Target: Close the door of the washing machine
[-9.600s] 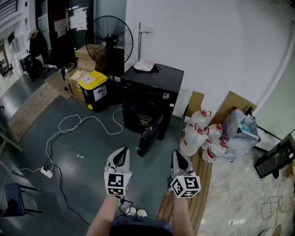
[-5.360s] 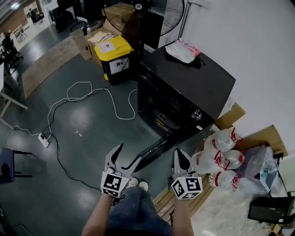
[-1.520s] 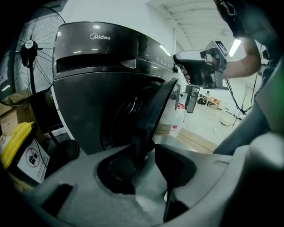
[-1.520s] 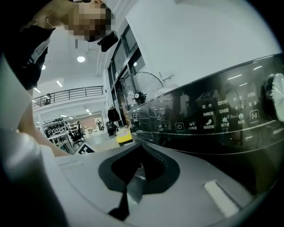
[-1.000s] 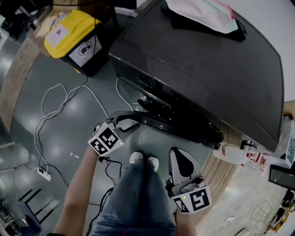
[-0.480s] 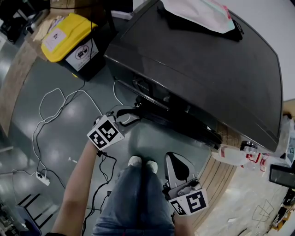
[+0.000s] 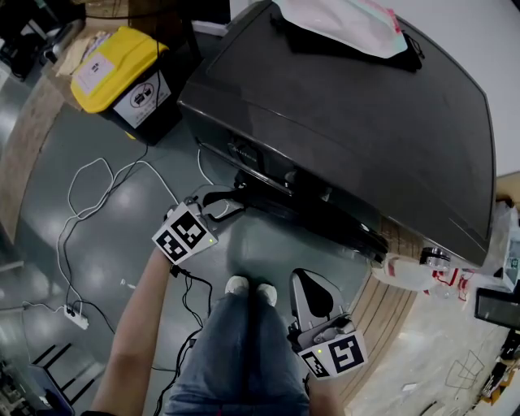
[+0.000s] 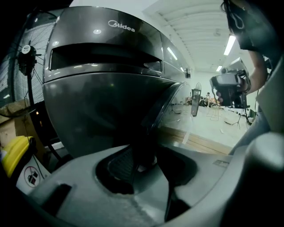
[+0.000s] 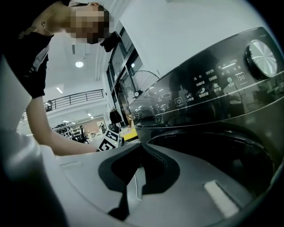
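The door (image 7: 313,213) edge sits between the jaws of the left claw (image 7: 221,201), with the washing machine (image 7: 349,114) just behind. A bag (image 7: 341,24) lies on the machine's top, far beyond. A bin (image 7: 122,69) stands left of this claw and a cable (image 7: 89,195) lies on the floor beside it. The right claw (image 7: 313,296) hangs to its right, nearer the person and clear of the door.

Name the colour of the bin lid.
The lid is yellow, best seen in the head view.

A workshop hall, by its bare grey floor (image 7: 49,260), yellow bin (image 7: 114,61) and standing fan (image 8: 27,66).
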The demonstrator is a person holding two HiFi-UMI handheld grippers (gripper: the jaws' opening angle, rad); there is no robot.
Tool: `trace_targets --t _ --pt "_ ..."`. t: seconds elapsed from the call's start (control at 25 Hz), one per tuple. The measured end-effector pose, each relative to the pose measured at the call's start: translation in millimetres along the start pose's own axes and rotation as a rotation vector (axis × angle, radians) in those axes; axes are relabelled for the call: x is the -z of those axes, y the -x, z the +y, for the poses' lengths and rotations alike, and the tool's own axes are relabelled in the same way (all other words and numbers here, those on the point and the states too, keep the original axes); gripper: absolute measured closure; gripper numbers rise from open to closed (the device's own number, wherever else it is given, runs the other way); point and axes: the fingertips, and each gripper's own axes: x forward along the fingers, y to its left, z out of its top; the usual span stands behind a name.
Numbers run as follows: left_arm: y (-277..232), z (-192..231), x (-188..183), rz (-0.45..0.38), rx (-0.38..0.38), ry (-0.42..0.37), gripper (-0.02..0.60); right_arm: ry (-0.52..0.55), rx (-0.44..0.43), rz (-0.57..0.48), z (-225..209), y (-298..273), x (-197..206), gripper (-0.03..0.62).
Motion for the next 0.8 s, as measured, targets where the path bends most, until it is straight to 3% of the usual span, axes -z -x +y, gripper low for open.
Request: trace_targets --t 0.28,0.4,0.52,0.8 --pt "9.3 2.3 0.6 0.010 -0.089 0.046 0.425 0.007 -0.001 0.006 1.2 7.1 -22.0 0.583" --pt "19.4 0.8 -6.3 0.011 -0.114 0.080 0.476 0.010 0.003 -0.003 0.8 11.6 -42.1 0.583" --pt "36.5 -5.3 -15.5 0.013 -0.127 0.106 0.485 0.018 0.006 -0.019 4.0 17.2 -66.6 0.583" --pt "102.6 -0.8 -93.8 -0.147 -0.286 0.208 0.574 0.029 0.045 -0.084 7.0 31.1 -136.5 0.583"
